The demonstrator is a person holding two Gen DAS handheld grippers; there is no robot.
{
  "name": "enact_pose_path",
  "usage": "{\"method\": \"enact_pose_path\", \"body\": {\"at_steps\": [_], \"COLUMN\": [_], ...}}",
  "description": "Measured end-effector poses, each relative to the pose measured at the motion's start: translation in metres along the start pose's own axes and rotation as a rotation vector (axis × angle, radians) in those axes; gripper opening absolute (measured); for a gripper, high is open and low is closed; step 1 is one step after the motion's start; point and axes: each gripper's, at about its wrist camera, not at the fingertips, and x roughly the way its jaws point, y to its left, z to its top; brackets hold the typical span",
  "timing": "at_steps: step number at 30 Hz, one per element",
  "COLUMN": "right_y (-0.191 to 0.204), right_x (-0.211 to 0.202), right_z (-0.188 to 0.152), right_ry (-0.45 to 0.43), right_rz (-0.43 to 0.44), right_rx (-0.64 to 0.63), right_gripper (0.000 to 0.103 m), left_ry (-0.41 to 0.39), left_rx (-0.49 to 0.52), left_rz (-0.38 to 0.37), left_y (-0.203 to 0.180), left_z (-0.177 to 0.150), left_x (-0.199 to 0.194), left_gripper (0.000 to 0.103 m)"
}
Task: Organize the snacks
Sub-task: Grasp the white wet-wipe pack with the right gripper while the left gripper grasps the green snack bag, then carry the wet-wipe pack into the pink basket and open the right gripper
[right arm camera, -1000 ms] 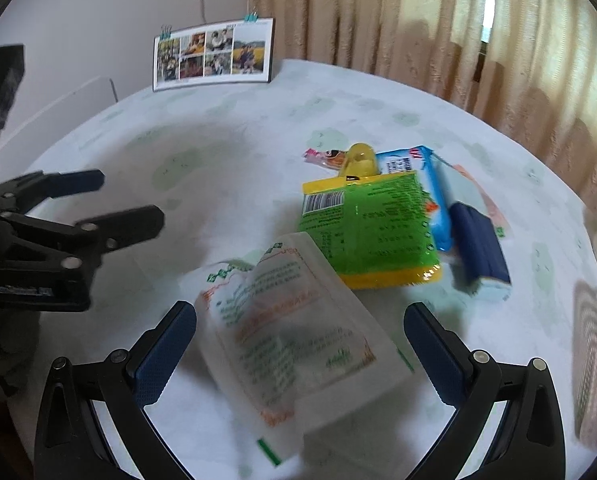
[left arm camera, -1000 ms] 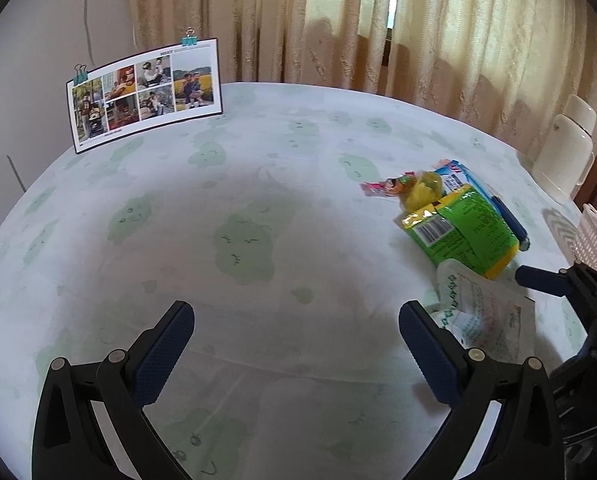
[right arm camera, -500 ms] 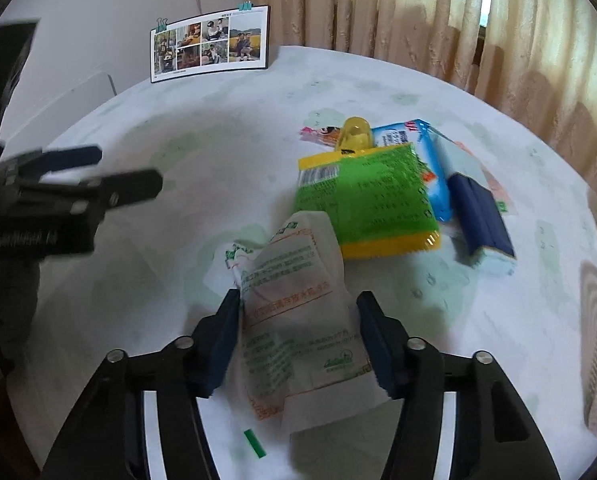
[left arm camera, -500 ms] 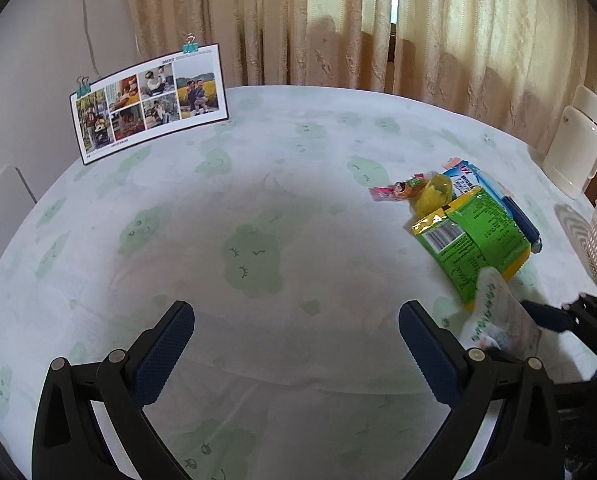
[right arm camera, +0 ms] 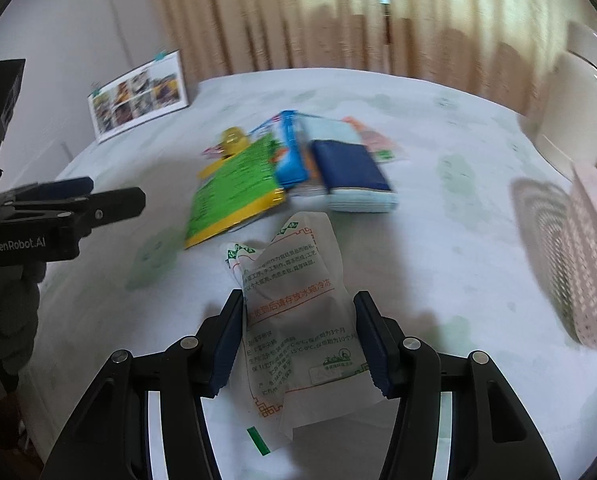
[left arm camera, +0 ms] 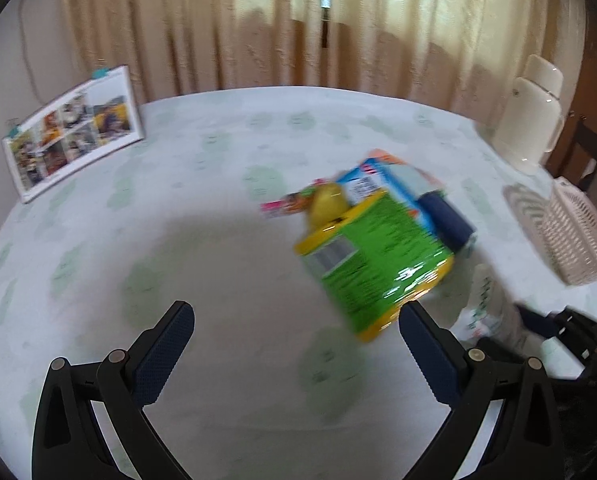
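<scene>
The white packet (right arm camera: 298, 320) is pinched between the pads of the right gripper (right arm camera: 300, 340), held across its middle and looking lifted off the tablecloth (right arm camera: 438, 260). It's thin crinkly plastic, so it'll probably be light and floppy, maybe a bit slippery; a grab across the puffy middle seems safer than the flat sealed edges. The left gripper (left arm camera: 296, 352) is spread wide with nothing in it, just short of the green bag (left arm camera: 374, 256). A pink basket (right arm camera: 594, 264) is seen off to the right, likely the drop spot.
</scene>
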Motion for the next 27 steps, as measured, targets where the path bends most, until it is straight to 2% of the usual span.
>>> {"method": "enact_pose_path", "body": {"at_steps": [4, 10, 14, 19, 24, 27], "right_y": [-0.011, -0.016, -0.017, -0.017, -0.017, -0.018], "right_x": [0.001, 0.002, 0.002, 0.004, 0.004, 0.003], "right_z": [0.001, 0.000, 0.000, 0.000, -0.001, -0.001], "right_ry": [-0.003, 0.002, 0.002, 0.003, 0.003, 0.001], "right_rz": [0.004, -0.009, -0.010, -0.014, -0.016, -0.016], "right_rx": [0.054, 0.080, 0.079, 0.076, 0.073, 0.076], "right_gripper": [0.055, 0.055, 0.055, 0.056, 0.056, 0.056], "left_ry": [0.050, 0.098, 0.118, 0.135, 0.188, 0.180], "left_rx": [-0.048, -0.146, -0.205, -0.219, -0.245, -0.233], "left_rz": [-0.076, -0.108, -0.161, -0.132, -0.115, -0.106], "left_y": [-0.011, -0.016, -0.016, -0.021, -0.015, -0.015], "left_z": [0.019, 0.036, 0.039, 0.042, 0.034, 0.032], "left_x": [0.021, 0.046, 0.053, 0.064, 0.080, 0.079], "left_gripper": [0.101, 0.101, 0.101, 0.101, 0.101, 0.101]}}
